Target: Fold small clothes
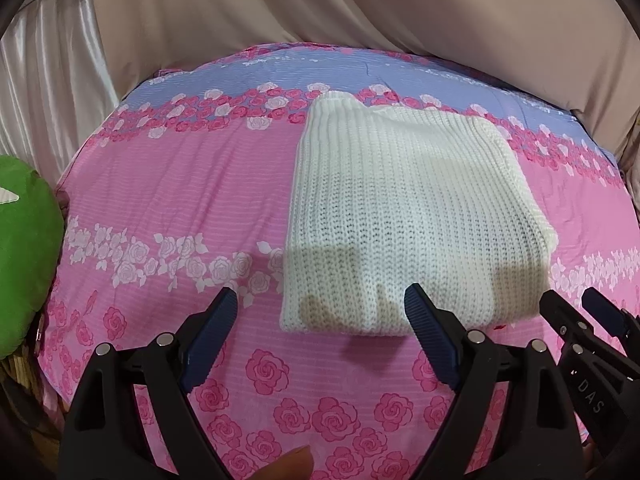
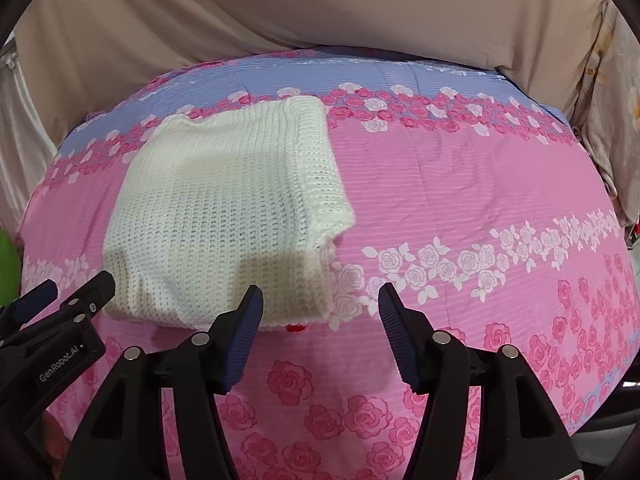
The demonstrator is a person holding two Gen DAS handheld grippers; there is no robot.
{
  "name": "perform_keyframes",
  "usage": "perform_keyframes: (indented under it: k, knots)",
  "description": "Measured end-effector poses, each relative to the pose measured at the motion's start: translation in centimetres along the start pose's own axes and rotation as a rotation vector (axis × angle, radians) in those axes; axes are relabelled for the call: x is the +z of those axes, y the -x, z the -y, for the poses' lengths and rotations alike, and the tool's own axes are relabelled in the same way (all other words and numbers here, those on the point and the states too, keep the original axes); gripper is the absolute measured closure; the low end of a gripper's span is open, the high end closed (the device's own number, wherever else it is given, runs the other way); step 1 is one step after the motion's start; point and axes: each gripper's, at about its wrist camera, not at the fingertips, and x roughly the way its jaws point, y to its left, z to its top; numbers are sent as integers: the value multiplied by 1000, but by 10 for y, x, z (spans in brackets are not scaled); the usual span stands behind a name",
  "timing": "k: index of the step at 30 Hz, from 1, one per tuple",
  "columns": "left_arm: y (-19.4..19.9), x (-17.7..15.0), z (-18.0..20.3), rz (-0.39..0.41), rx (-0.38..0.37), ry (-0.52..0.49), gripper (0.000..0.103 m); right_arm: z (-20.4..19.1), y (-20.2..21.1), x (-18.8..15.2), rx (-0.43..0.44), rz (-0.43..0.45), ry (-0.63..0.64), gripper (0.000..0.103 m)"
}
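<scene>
White knit sweater (image 1: 404, 216), folded into a compact rectangle, lies flat on pink rose-print bedsheet (image 1: 192, 184). Near edge of the fold faces both grippers; far end reaches the blue band of the sheet w/ rose border. Ribbed knit, a layered fold edge visible on its right side in right wrist view (image 2: 224, 208).

Left gripper (image 1: 320, 312): jaws wide apart, nothing between them. Right-hand finger tip sits over the sweater's near edge in the picture; contact can't be told. Left finger over bare sheet.

Right gripper (image 2: 320, 304): jaws apart, empty. Left finger tip overlaps sweater's near right corner in view, right finger over sheet w/ white roses.

The 2 grippers sit side by side, close, each seen at the edge of the other's view.

Beige fabric (image 1: 320, 4) drapes behind the bed. Green plush item (image 1: 24, 252) at left edge. Fingertip (image 1: 296, 466) of person at bottom of left view.
</scene>
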Motion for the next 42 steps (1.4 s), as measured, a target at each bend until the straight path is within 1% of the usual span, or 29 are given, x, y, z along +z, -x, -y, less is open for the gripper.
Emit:
perform_keyframes:
  k: [18, 26, 42]
  knots:
    - [11, -1, 19, 38, 8, -68, 20, -7, 7, -4, 4, 8, 1, 44]
    - [11, -1, 20, 41, 12, -69, 20, -10, 10, -2, 10, 16, 13, 43]
    - [8, -2, 19, 28, 35, -57, 20, -16, 8, -4, 1, 4, 6, 43]
